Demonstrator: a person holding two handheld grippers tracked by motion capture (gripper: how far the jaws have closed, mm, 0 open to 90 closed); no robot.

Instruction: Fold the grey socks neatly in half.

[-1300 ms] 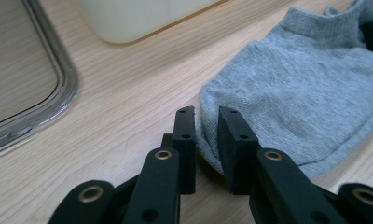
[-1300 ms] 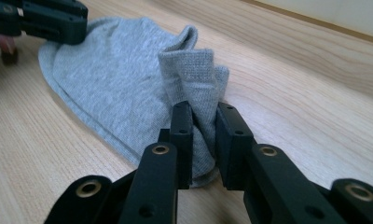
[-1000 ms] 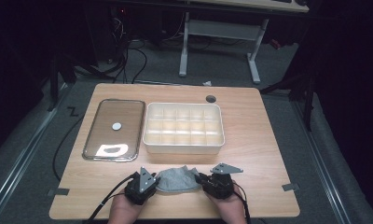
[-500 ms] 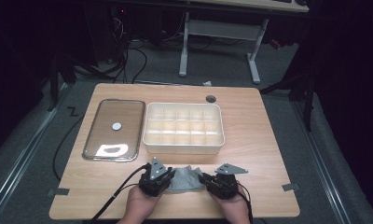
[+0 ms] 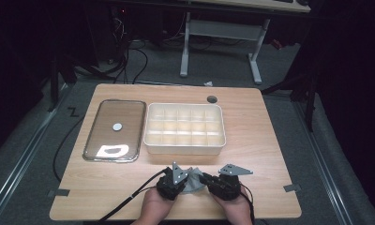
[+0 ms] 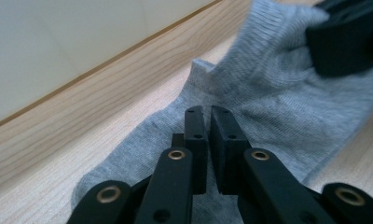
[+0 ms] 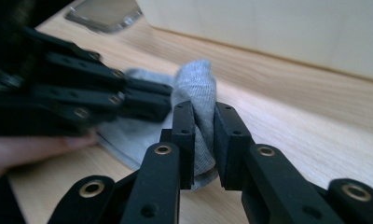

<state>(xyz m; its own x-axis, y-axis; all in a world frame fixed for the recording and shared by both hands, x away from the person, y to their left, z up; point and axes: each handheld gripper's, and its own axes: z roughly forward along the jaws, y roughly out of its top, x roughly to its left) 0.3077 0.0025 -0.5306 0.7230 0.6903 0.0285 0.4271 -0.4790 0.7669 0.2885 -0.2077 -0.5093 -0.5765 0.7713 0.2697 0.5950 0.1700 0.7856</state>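
A grey sock (image 5: 195,185) lies bunched on the wooden table near its front edge, between the two hand-held grippers. My left gripper (image 5: 187,181) comes at it from the left. Its jaws (image 6: 207,116) stand almost together over the sock (image 6: 268,93), shut on the cloth. My right gripper (image 5: 206,179) meets it from the right. In the right gripper view this gripper (image 7: 204,112) is shut on an upright fold of the sock (image 7: 194,81), and the left gripper (image 7: 147,100) touches the cloth just beyond.
A cream box (image 5: 183,149) divided into several compartments stands just behind the sock. A clear lid (image 5: 129,122) with a white knob (image 5: 116,126) lies at its left. A cable hole (image 5: 212,99) is at the back. The table's front edge runs under the hands.
My left gripper has moved right toward the right gripper, and the sock between them has bunched up narrower. The right gripper has barely moved.
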